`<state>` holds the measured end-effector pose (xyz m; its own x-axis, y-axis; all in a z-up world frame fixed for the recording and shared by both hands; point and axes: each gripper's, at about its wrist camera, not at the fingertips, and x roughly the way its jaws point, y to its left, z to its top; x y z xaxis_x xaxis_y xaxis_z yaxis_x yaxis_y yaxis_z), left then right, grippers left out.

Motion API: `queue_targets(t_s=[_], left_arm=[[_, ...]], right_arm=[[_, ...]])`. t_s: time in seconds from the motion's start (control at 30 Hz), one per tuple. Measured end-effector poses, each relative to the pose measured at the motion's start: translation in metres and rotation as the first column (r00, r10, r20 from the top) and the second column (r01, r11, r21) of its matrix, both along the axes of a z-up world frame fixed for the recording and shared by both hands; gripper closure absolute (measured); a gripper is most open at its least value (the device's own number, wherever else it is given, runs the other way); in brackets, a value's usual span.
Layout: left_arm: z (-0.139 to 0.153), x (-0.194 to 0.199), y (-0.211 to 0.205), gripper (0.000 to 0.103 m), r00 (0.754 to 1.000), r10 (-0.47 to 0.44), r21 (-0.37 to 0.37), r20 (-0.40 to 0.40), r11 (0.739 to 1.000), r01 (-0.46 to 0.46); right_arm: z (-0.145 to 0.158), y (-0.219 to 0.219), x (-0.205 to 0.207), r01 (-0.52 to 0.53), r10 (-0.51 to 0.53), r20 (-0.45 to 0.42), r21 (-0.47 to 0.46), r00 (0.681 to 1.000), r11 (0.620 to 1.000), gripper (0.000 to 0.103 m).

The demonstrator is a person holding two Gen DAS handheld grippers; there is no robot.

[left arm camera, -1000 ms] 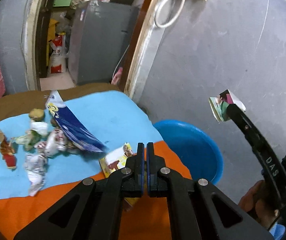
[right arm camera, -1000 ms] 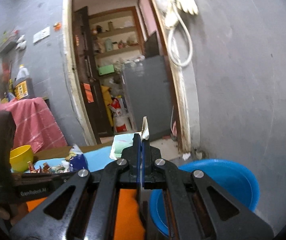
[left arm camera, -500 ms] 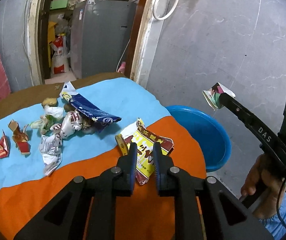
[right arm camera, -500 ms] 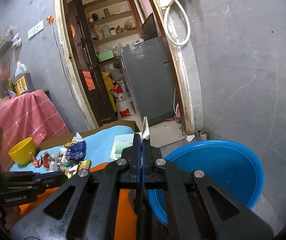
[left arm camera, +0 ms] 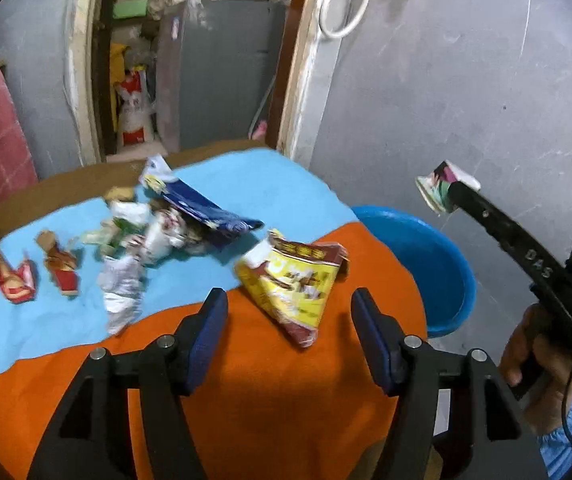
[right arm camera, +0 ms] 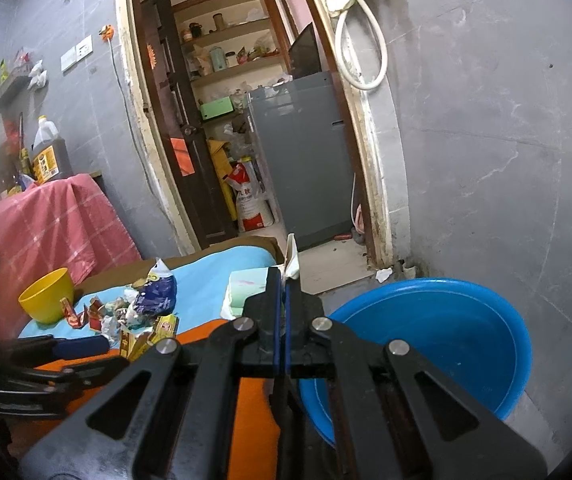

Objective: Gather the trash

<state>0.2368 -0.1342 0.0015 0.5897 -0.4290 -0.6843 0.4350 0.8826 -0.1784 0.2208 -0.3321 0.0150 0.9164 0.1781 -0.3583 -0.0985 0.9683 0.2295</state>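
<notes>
A yellow snack wrapper (left arm camera: 294,280) with a dark red edge and printed pictures is seen lying crumpled on the orange cloth (left arm camera: 245,380), pointed end toward the camera. It lies just ahead of the left gripper (left arm camera: 288,300), whose jaws have just been opening and now stand spread, with the wrapper in front of the gap and not touched by either blue pad.

Behind it, on the light blue cloth (left arm camera: 286,184), a loose heap of trash is spread out: one long blue foil packet (left arm camera: 201,208), one crumpled silver wrapper (left arm camera: 121,292), and two small red-and-gold wrappers (left arm camera: 15,280) side by side at the left. Several more white and green scraps are bunched under the blue packet; their number cannot be told. One yellow bowl (right arm camera: 47,294) stands at the far left of the table.

One blue basin (right arm camera: 446,328) sits on the floor beside the table edge, and it appears to hold nothing. The right gripper (right arm camera: 283,280) is held above the space between table and basin, its jaws pressed together on one small folded paper scrap (left arm camera: 436,190) with pink, green and white print. A hand (left arm camera: 542,356) is seen on that gripper's handle.
</notes>
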Motion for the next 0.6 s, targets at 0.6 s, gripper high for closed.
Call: queue_targets(t_s=[0.6], left_arm=[[0.016, 0.040, -0.060, 0.065, 0.999, -0.051, -0.073, 0.016, 0.996, 0.052]], right_arm=[[0.007, -0.030, -0.014, 0.143, -0.142, 0.062, -0.007, 0.988, 0.990, 0.081]])
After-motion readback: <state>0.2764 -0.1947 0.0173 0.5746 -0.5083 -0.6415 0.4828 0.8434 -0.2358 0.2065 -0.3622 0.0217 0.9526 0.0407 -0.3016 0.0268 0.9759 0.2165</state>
